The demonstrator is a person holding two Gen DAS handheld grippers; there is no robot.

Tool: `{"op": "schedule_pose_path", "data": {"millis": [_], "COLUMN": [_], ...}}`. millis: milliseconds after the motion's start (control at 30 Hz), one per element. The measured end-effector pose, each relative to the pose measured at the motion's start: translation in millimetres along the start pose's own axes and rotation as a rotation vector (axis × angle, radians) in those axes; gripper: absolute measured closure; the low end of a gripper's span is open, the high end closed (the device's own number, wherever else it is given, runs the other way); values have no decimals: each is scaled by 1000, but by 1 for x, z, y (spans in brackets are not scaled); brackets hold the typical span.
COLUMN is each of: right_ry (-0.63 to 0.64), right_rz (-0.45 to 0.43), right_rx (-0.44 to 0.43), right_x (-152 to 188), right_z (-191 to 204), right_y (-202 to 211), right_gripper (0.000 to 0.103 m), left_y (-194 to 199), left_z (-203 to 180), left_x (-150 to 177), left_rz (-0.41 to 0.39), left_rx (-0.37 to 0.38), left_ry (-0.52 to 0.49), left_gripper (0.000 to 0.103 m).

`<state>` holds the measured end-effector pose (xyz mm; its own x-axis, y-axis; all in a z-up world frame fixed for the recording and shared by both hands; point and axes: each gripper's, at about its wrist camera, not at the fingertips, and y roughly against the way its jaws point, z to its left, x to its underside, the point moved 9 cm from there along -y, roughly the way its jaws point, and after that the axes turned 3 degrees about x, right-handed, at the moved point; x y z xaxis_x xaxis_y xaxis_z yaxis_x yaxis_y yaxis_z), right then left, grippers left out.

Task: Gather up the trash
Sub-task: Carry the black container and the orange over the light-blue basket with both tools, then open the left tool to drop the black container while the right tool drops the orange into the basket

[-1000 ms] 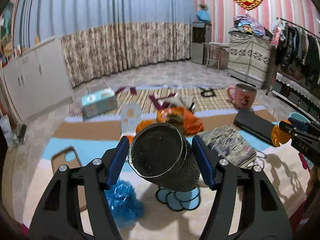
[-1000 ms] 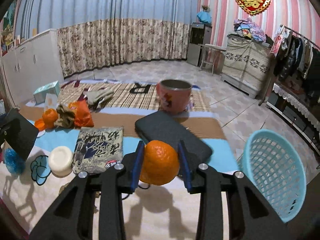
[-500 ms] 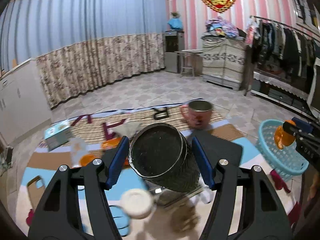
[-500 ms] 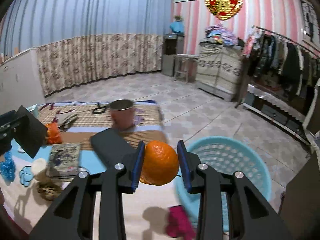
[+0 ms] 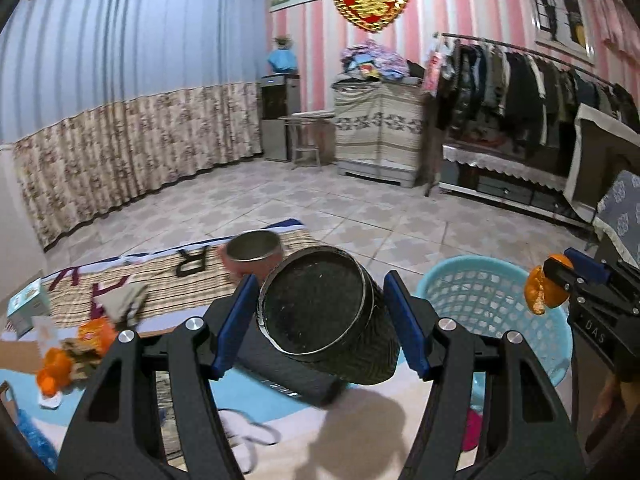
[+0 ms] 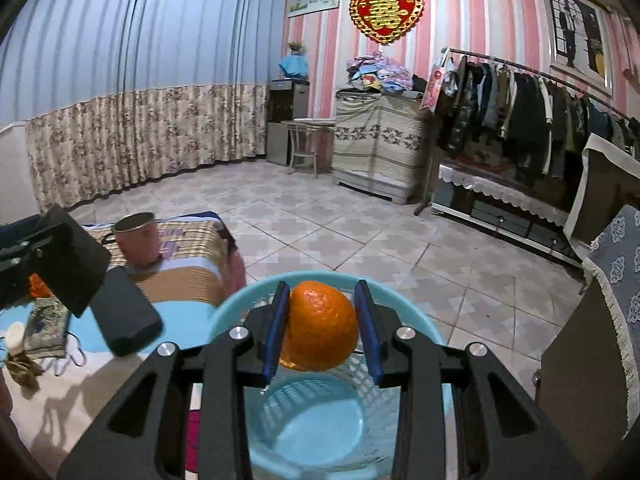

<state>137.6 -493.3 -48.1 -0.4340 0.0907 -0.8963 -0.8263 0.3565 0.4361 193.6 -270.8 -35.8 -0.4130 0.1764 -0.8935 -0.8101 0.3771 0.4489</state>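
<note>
Two grippers showed at this moment, each with something between its blue pads.

From the left wrist camera, the left gripper [image 5: 326, 330] was closed on a dark woven canister [image 5: 328, 316], its pads pressed against both sides. The canister was tilted, its open mouth turned up toward the lens. Behind it sat a pink metal-rimmed pot [image 5: 252, 250] on a striped mat [image 5: 160, 280], and a black flat case [image 5: 288, 372] lay under the canister on the blue rug. Orange scraps [image 5: 68, 356] lay piled at the left edge. To the right stood the light blue basket [image 5: 492, 304], and above its far side the right gripper [image 5: 560, 284] reached in with an orange [image 5: 538, 294] in its pads.

From the right wrist camera, the right gripper [image 6: 322, 330] held the orange [image 6: 322, 326] directly above the light blue basket [image 6: 320, 420]. The left pad touched the fruit; at the right pad a narrow gap showed, so whether the grip was firm or loosening could not be told. The basket's bottom looked bare where it was visible. At the left edge the woven canister [image 6: 76, 260] showed in the left gripper, whose pads could not be seen from here. Beside it lay the black case [image 6: 124, 316] and, further back, the pink pot [image 6: 136, 240]. A red heart ornament [image 6: 386, 12] hung on the striped wall.
</note>
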Motion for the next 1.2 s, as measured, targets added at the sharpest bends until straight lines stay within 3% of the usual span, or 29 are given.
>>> {"op": "schedule_pose_path", "data": {"millis": [400, 700, 767, 867, 1200], "right_ry": [-70, -86, -92, -94, -77], "right_rz": [-5, 11, 13, 19, 43], "right_rx": [51, 64, 65, 65, 52], "right_x": [17, 27, 27, 29, 42], "right_z": [-55, -67, -68, -68, -47], "right_y": [-16, -22, -23, -25, -30], "right_gripper": [69, 69, 69, 69, 69], "left_y": [-40, -68, -70, -69, -63], "left_z": [-86, -129, -132, -127, -79], "left_x": [3, 12, 13, 12, 8], "left_rz": [5, 26, 29, 18, 13], "left_rx": [103, 143, 150, 130, 29], "left_ry": [-68, -121, -129, -128, -72], "left_gripper": [40, 40, 37, 24, 15]}}
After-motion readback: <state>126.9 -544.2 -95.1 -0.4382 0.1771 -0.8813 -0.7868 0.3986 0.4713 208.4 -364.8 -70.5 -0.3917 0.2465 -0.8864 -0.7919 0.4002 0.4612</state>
